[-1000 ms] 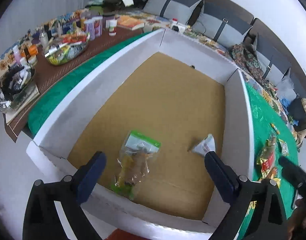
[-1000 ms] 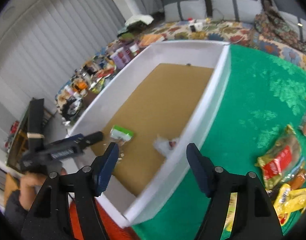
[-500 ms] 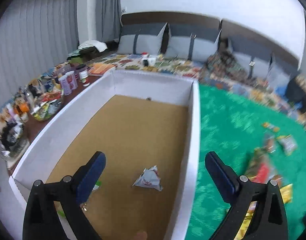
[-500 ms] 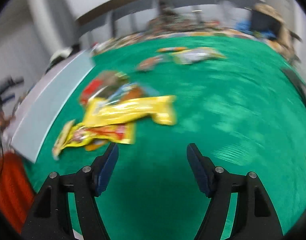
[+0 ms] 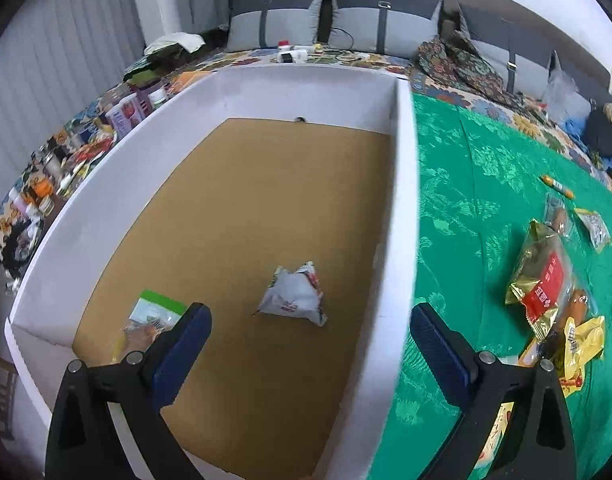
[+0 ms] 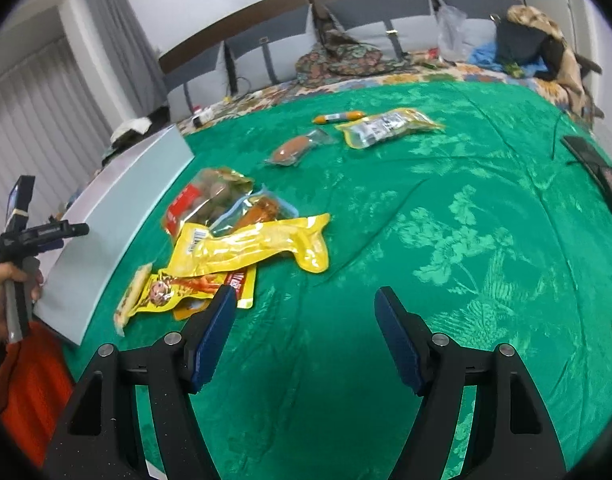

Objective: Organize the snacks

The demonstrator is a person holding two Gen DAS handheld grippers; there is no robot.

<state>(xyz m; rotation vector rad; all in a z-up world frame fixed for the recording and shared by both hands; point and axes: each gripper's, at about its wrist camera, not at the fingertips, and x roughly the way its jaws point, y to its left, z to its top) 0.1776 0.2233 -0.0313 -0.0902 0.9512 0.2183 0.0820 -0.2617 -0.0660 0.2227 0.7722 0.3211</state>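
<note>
A white box (image 5: 404, 184) with a brown floor holds a white crumpled packet (image 5: 293, 298) and a green-topped clear bag (image 5: 149, 316). My left gripper (image 5: 306, 340) is open and empty above the box's near right part. My right gripper (image 6: 306, 320) is open and empty over the green cloth (image 6: 446, 220). Ahead of it to the left lie a long yellow packet (image 6: 249, 246), a yellow printed packet (image 6: 177, 290) and a red-labelled gold bag (image 6: 203, 196). Farther off lie a sausage pack (image 6: 293, 148), a clear yellow-edged pack (image 6: 386, 126) and an orange stick (image 6: 338, 117).
The box's outer wall (image 6: 113, 216) stands left of the snack pile. Bottles and jars (image 5: 125, 108) crowd the strip left of the box. Grey cushions (image 5: 386, 24) line the back. A dark phone (image 6: 582, 150) and a cable lie at the cloth's right edge.
The left gripper swung right, off the green-topped bag towards the white packet and the box's right wall. The right gripper swung right from the box to the snack pile on the cloth.
</note>
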